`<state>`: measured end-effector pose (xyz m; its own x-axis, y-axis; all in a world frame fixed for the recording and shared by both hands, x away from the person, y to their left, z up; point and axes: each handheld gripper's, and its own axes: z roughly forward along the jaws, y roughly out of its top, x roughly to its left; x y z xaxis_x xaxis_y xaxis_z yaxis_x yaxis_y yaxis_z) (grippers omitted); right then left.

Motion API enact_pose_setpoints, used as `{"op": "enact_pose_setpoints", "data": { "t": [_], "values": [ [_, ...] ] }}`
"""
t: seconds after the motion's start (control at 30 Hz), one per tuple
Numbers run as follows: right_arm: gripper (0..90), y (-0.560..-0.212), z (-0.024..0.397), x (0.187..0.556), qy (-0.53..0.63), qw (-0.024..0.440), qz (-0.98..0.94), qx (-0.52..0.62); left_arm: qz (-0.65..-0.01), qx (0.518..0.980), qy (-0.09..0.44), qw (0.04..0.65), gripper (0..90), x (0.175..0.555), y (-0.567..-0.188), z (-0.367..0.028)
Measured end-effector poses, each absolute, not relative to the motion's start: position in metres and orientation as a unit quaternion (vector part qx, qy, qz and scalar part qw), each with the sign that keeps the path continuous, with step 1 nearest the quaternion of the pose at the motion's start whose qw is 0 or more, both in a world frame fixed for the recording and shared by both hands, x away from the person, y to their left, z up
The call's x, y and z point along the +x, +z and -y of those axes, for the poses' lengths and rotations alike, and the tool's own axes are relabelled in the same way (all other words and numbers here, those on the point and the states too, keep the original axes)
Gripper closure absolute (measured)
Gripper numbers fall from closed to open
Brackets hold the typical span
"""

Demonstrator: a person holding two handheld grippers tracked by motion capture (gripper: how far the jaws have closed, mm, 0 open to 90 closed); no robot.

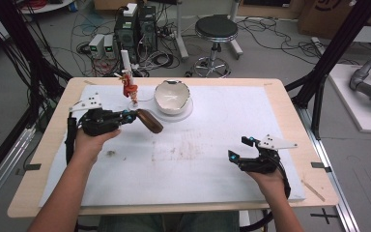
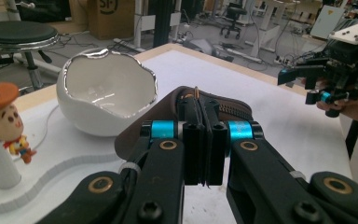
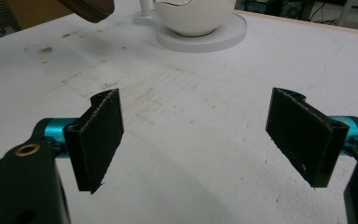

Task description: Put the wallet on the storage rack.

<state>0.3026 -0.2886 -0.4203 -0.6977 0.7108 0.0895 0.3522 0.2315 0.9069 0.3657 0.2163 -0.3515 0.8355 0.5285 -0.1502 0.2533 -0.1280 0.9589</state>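
Brown zipped pouch (image 1: 149, 121) — one, clenched in the left claw (image 1: 131, 115), held above the table (image 1: 270, 92) beside one white eggshell bowl (image 1: 172, 97). One cowboy figurine (image 1: 129, 87). Right claw (image 1: 239, 149) — released, empty, well apart.

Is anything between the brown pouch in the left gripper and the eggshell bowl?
Nothing visible. The brown pouch, clamped in the left gripper, hangs just short of the eggshell bowl. The cowboy figurine stands off to the side.
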Motion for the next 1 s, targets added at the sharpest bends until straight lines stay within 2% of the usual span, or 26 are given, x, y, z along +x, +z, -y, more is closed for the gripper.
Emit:
{"op": "enact_pose_setpoints", "data": {
  "t": [1.0],
  "values": [
    [19.2,-0.423,0.290,0.296,0.509,0.170,-0.767,0.351,-0.260,0.749,0.123,0.597,88.3,0.454,-0.306,-0.153]
  ]
}}
